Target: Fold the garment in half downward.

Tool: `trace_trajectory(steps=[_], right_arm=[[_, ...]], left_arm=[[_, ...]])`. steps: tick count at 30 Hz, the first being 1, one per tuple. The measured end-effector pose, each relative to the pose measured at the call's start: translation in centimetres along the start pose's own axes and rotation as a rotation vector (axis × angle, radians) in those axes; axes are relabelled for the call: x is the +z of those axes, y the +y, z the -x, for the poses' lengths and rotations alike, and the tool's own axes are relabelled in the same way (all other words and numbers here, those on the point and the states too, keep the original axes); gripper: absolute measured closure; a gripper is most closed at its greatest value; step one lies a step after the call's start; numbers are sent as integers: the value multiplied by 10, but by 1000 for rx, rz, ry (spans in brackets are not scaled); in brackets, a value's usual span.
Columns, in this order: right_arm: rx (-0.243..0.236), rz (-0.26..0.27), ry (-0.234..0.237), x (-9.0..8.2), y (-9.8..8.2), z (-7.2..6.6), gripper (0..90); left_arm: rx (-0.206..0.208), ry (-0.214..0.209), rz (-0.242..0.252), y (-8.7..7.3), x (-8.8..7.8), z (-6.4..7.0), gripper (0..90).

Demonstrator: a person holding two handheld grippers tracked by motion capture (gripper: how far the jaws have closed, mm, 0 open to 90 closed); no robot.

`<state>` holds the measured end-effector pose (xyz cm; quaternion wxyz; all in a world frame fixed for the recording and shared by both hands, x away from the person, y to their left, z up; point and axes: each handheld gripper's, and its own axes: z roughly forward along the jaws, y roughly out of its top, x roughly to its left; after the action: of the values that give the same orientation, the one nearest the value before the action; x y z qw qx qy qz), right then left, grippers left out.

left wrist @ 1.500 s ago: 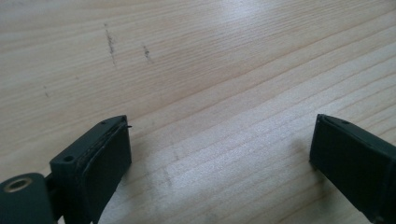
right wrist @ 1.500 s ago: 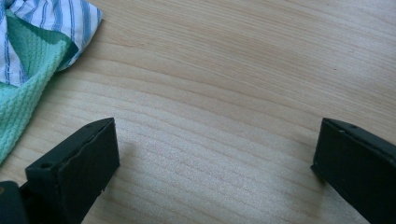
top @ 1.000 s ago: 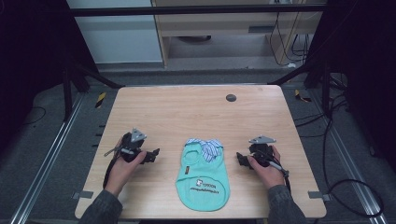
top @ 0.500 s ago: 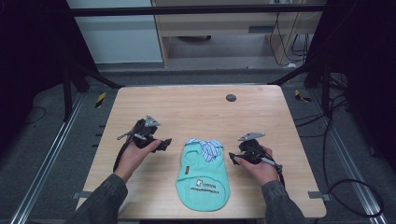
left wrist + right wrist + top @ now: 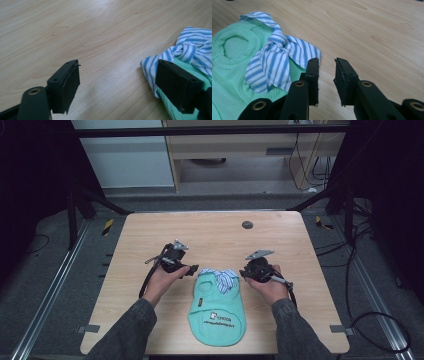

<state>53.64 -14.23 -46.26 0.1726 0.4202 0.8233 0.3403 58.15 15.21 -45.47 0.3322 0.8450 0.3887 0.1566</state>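
Note:
A small mint-green garment (image 5: 218, 312) with a printed logo lies flat near the table's front edge; its blue-and-white striped collar knot (image 5: 223, 277) points away from the person. My left gripper (image 5: 193, 269) sits just left of the collar, jaws wide apart and empty (image 5: 117, 83), with the striped cloth (image 5: 192, 47) beside the right jaw. My right gripper (image 5: 245, 273) sits just right of the collar; its jaws stand a narrow gap apart over bare wood (image 5: 326, 65), empty, the striped knot (image 5: 277, 53) and green knit (image 5: 232, 62) to their left.
The wooden table (image 5: 215, 237) has a small dark round disc (image 5: 247, 224) near its back edge. Cables (image 5: 360, 270) trail on the floor to the right, and a yellow-and-black object (image 5: 107, 226) lies off the left edge.
Both hands have moved forward and inward, bringing the grippers from beside the garment's middle to either side of its striped collar. The garment has not moved.

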Motion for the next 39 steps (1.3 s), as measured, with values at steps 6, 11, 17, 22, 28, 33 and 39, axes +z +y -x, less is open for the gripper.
trace_trajectory(steps=[6, 11, 17, 22, 28, 33, 39], right_arm=[[-6, -7, -10, 17, 8, -4, 701], [13, -16, -16, 29, 12, -1, 720], [33, -29, 5, 36, 12, -2, 721], [44, -39, 30, 41, 11, -5, 691], [50, -57, 46, 45, 10, -10, 663], [39, -66, 47, 46, 9, -12, 641], [51, -75, 49, 47, 7, -11, 592]], left_arm=[[-6, -23, -16, 7, 14, 12, 225], [-8, -17, -35, 8, 24, 15, 256], [-26, -12, -25, 8, 23, 16, 314], [-26, -17, -44, 6, 29, 17, 357], [-20, -29, -69, 0, 35, 19, 378], [-29, -43, -77, -5, 38, 19, 377], [-17, -49, -90, -5, 39, 21, 379]])
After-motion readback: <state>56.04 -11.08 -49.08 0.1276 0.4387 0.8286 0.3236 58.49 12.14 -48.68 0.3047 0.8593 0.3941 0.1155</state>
